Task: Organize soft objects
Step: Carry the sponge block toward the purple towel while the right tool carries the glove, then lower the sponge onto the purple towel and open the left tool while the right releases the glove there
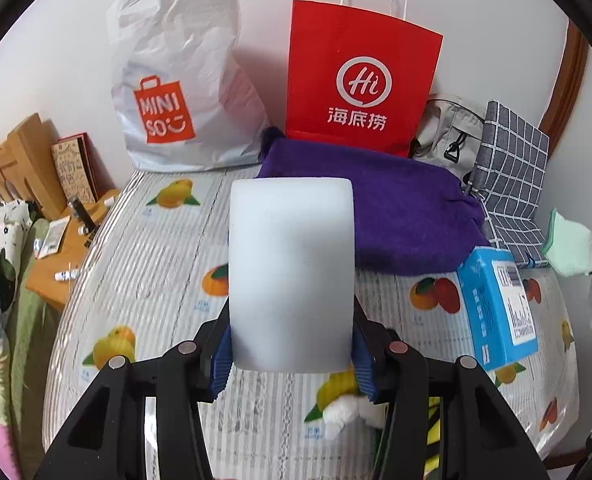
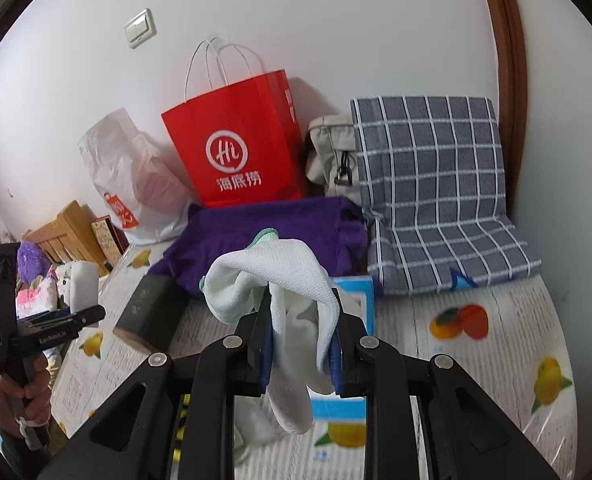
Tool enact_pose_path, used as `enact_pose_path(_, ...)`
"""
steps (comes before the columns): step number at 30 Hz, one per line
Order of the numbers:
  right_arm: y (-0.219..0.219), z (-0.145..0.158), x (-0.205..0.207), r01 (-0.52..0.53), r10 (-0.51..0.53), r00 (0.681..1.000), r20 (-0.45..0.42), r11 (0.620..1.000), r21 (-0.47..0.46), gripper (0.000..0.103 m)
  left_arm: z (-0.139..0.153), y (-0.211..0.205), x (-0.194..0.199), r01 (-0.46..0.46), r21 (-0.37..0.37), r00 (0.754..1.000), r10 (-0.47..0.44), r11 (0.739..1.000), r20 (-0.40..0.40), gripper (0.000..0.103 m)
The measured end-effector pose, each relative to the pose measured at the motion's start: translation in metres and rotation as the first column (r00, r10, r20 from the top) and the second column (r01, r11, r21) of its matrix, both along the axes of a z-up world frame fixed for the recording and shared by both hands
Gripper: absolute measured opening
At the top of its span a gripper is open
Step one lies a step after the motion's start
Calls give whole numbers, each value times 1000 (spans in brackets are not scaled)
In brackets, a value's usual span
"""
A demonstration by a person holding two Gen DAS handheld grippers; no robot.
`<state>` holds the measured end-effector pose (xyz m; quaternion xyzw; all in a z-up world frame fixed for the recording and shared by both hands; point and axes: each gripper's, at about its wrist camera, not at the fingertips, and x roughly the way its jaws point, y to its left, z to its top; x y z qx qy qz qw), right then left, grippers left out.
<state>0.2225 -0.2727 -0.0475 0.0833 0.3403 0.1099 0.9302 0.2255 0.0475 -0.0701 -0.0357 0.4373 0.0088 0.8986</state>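
My left gripper [image 1: 292,356] is shut on a white foam block [image 1: 292,272], its blue pads pressing the block's lower sides; the block stands upright above the fruit-print tablecloth [image 1: 156,264]. My right gripper [image 2: 302,344] is shut on a bundle of white and mint-green cloth [image 2: 280,292], which droops out below the jaws. The same bundle [image 1: 572,248] shows at the right edge of the left wrist view. In the right wrist view, a hand [image 2: 28,396] carries the left gripper [image 2: 56,320] with the foam block [image 2: 84,284] at far left. A purple towel [image 1: 384,216] lies behind both.
A red paper bag [image 1: 360,80] and a white plastic bag [image 1: 176,80] lean on the back wall. A grey checked cushion [image 2: 436,184] and beige bag [image 2: 332,152] sit at right. A blue box [image 1: 496,312], a dark box [image 2: 152,312] and a small white plush [image 1: 344,412] lie on the table.
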Motion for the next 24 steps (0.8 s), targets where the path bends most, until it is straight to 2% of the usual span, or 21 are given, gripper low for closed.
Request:
enact_pose_path(9, 14, 4, 53, -4, 4, 1000, 2, 1000, -27, 23, 6, -3, 46, 5, 29, 1000, -5, 1000, -5, 48)
enact_pose_path(14, 20, -6, 83, -18, 17, 1000, -20, 999, -41, 23, 6, -2, 75, -1, 31, 1000, 1, 1000, -2, 48)
enact_pose_path(24, 32, -39, 150, -19, 8, 997, -78, 992, -129, 23, -6, -11, 132, 5, 50, 1000, -4, 999, -19, 48)
